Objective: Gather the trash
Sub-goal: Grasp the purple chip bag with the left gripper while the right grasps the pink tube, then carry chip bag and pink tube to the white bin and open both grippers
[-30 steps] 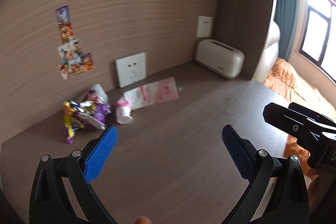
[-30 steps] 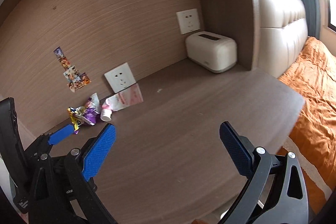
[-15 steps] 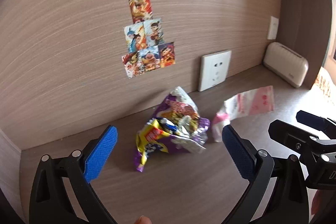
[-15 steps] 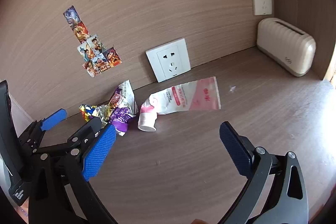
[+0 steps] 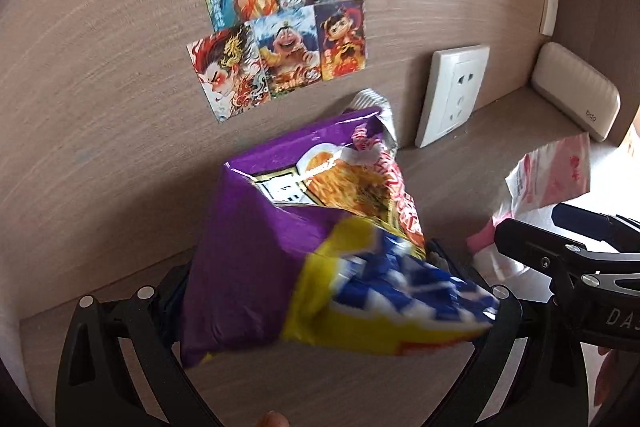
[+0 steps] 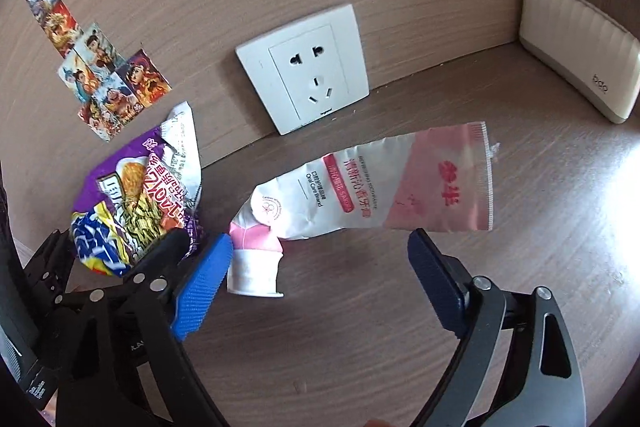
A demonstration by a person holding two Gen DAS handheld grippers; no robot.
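Note:
A crumpled purple and yellow snack wrapper lies on the brown desk by the back wall and fills the space between my left gripper's wide-open fingers, hiding the blue pads. It also shows in the right wrist view. A pink and white toothpaste tube with a white cap lies right of it. My right gripper is open around the tube's cap end, with its left pad beside the cap. The tube also shows in the left wrist view.
A white wall socket leans at the wall behind the trash. Cartoon stickers are on the wood panel. A cream box-shaped device stands at the far right of the desk.
Both grippers have moved forward and down toward the trash. The left one now straddles the snack wrapper; the right one has come up to the toothpaste tube's cap.

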